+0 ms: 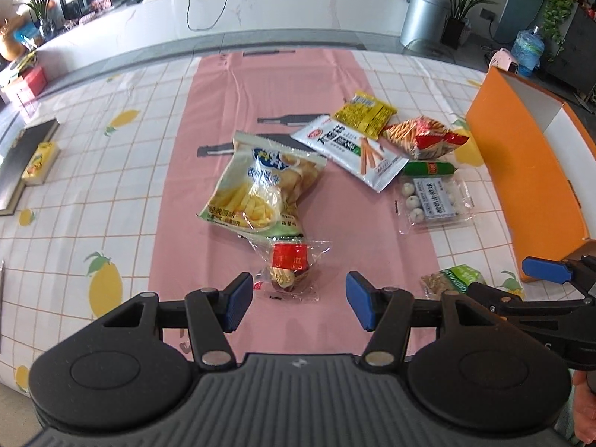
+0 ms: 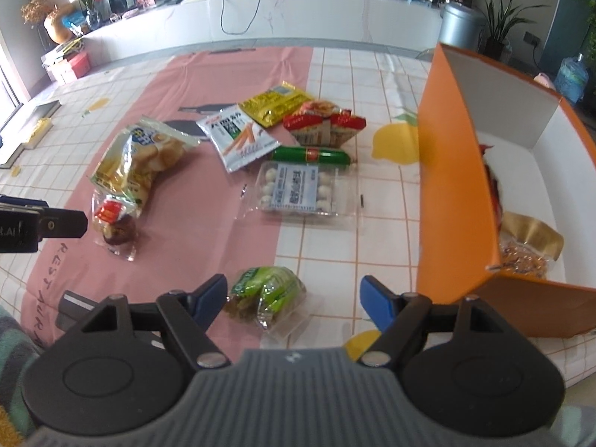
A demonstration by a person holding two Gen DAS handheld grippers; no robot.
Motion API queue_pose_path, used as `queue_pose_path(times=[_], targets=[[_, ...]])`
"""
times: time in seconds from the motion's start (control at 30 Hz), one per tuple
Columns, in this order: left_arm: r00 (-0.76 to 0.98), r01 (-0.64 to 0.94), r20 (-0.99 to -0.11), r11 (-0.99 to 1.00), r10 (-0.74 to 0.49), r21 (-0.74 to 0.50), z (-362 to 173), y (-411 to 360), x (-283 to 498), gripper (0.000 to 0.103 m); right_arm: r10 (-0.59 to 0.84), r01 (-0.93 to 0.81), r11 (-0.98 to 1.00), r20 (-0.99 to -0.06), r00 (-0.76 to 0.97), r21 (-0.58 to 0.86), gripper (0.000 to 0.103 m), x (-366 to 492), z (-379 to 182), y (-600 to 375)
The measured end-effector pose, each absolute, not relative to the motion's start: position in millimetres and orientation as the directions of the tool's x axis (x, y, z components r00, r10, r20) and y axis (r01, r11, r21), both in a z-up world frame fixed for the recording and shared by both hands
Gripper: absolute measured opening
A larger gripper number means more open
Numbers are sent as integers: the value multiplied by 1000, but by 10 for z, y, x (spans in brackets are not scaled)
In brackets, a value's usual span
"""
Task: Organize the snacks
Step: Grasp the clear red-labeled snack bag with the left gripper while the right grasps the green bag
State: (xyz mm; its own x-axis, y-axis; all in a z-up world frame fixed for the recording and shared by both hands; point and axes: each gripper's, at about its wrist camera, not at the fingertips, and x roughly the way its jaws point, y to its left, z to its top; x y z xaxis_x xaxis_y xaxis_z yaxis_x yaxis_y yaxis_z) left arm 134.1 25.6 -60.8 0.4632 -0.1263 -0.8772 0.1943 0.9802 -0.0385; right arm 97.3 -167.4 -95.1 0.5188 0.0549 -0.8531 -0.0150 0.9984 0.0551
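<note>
Left hand-held gripper [image 1: 294, 300]: jaws apart, holding nothing, lined up just short of a small clear packet with a red label [image 1: 288, 273] on the pink runner of the worktop [image 1: 93, 193]. Right hand-held gripper [image 2: 294, 300]: jaws also apart and empty, green snack packet [image 2: 266, 294] lying between and just ahead of its fingers. Chip bag [image 1: 257, 190], biscuit-stick pack [image 1: 354, 149], green sausage [image 2: 311, 155] and clear tray of white balls [image 2: 298, 192] lie loose mid-worktop. Orange box [image 2: 452, 201] on the right, some snacks inside.

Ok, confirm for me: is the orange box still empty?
No. In the right wrist view the orange box already holds snacks, including a gold-edged packet against its near wall.
</note>
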Motion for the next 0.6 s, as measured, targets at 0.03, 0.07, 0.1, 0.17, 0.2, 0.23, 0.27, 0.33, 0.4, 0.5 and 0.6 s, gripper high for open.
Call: queue_pose_path(times=[0.03,0.07,0.1,0.17,0.2,0.23,0.27,0.33,0.4,0.5,0.6], targets=[[460,193,-879,980,-126,-39,-632,258,1356,68,58,-16,998,-857,513,58,76,991,-986,-1675],[456,194,-881,980,-125,-39,-660,254,1377,68,60,-18,998,-859,508,59,76,1006,-1016,-1674],[450,195,-884,980,-124,-39,-685,251,1394,68,64,-22,998,-861,504,61,75,1016,-1045,-1669],[440,195,-890,980,-121,-36,-740,248,1429,68,77,-31,997,-863,500,71,75,1038,-1094,-1666],[436,194,-892,980,-117,-34,-765,247,1445,68,87,-36,996,-861,500,80,75,1049,-1111,-1665],[433,190,-894,981,-112,-31,-792,247,1465,68,94,-39,996,-861,500,85,75,1063,-1125,-1664],[429,187,-896,982,-110,-31,-816,248,1485,68,98,-43,995,-861,499,88,75,1078,-1136,-1659],[424,183,-899,982,-112,-36,-858,249,1523,68,104,-50,995,-864,493,91,75,1111,-1161,-1650],[421,183,-900,982,-113,-38,-899,242,1562,68,119,-55,993,-868,481,105,75,1131,-1192,-1641],[409,176,-905,983,-113,-43,-971,227,1611,68,146,-59,989,-875,462,134,75,1133,-1242,-1626],[405,175,-908,984,-110,-41,-1033,203,1639,68,159,-63,987,-880,447,146,75,1122,-1294,-1607]])
